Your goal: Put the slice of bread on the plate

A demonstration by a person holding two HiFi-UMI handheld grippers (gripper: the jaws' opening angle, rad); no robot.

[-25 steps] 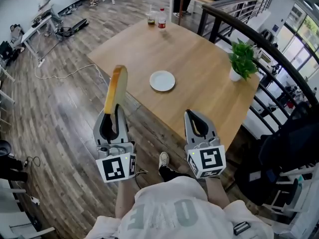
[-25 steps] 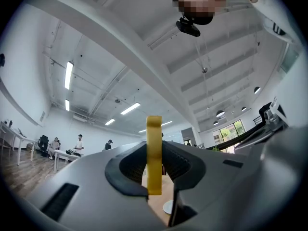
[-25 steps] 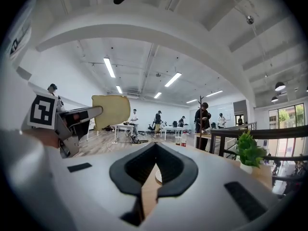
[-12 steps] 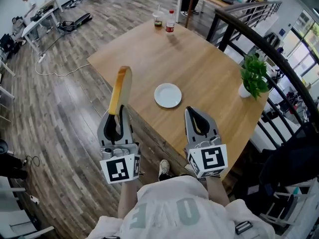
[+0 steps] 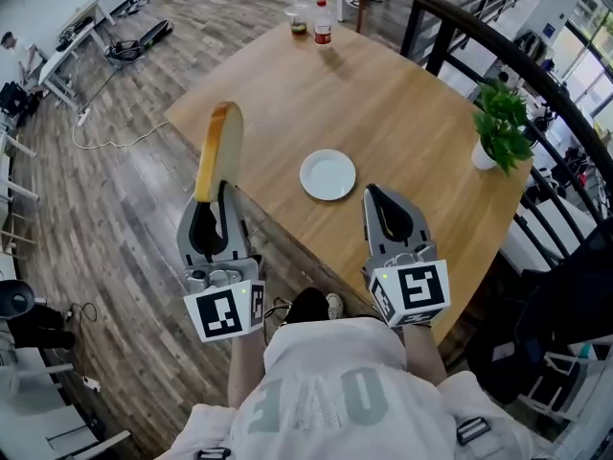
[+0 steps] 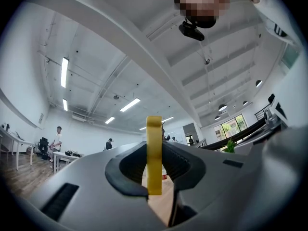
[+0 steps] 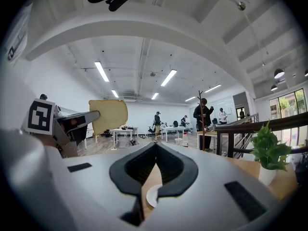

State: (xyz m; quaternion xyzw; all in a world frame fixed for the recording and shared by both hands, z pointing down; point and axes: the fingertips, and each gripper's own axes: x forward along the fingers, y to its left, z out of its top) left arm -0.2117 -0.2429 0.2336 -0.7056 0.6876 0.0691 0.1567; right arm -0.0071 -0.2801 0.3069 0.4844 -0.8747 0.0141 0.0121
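A slice of bread (image 5: 219,151) with a yellow-brown crust stands upright out of my left gripper (image 5: 218,197), which is shut on its lower edge. In the left gripper view the bread (image 6: 154,153) shows edge-on, pinched between the dark pads. A small white plate (image 5: 328,174) sits on the wooden table (image 5: 383,94), to the right of the bread and just ahead of my right gripper (image 5: 376,195). That gripper (image 7: 155,146) is shut with nothing in it. Past its tips I see the plate (image 7: 153,195), and the bread (image 7: 108,115) to the left.
A potted green plant (image 5: 503,123) stands at the table's right edge. A bottle (image 5: 323,23) and a cup (image 5: 299,22) stand at the far corner. A black railing (image 5: 517,65) runs behind the table on the right. Wooden floor lies to the left.
Both grippers have come forward to the table's near edge, so the plate now lies closer ahead of the right gripper. The bread has stayed held upright.
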